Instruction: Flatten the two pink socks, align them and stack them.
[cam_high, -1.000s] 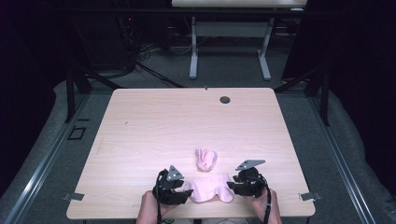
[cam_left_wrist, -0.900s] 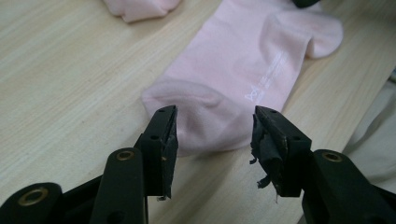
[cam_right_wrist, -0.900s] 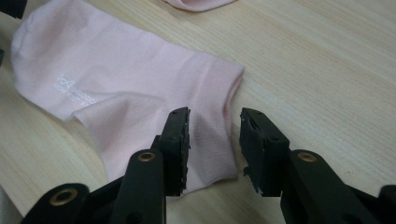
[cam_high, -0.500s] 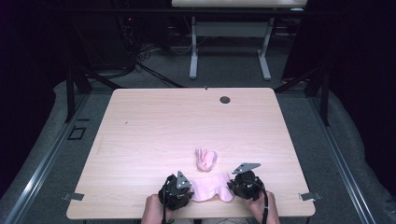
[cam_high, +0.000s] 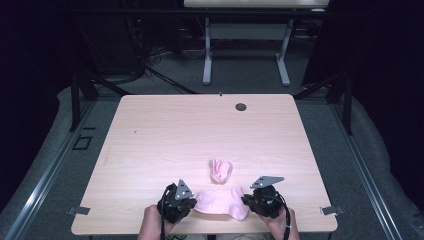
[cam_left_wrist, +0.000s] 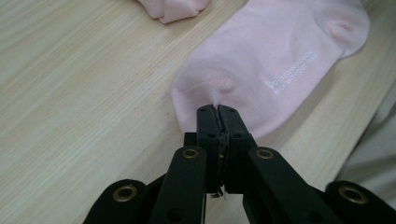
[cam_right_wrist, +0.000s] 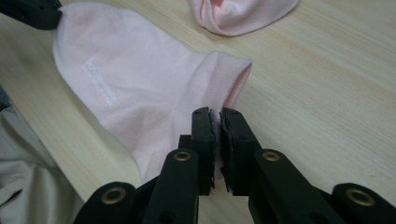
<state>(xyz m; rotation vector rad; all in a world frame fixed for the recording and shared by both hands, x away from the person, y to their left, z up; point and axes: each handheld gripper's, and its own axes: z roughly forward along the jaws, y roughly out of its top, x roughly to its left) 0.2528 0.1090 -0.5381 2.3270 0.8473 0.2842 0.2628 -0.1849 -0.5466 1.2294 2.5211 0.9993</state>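
At the near edge of the tabletop (cam_high: 150, 130), a flat pink sock (cam_high: 220, 201) is pinched at both ends: the left hand-held gripper (cam_high: 190, 204) has just been closing and is clamped on the toe end, and the right hand-held gripper (cam_high: 246, 200) has likewise just been closing and is clamped on the cuff. For the sock to be handled well, both ends should be raised together and kept evenly taut, so that neither thin fold slips out. Just beyond, toward the middle, a bunched second sock (cam_high: 220, 170) is left lying apart.
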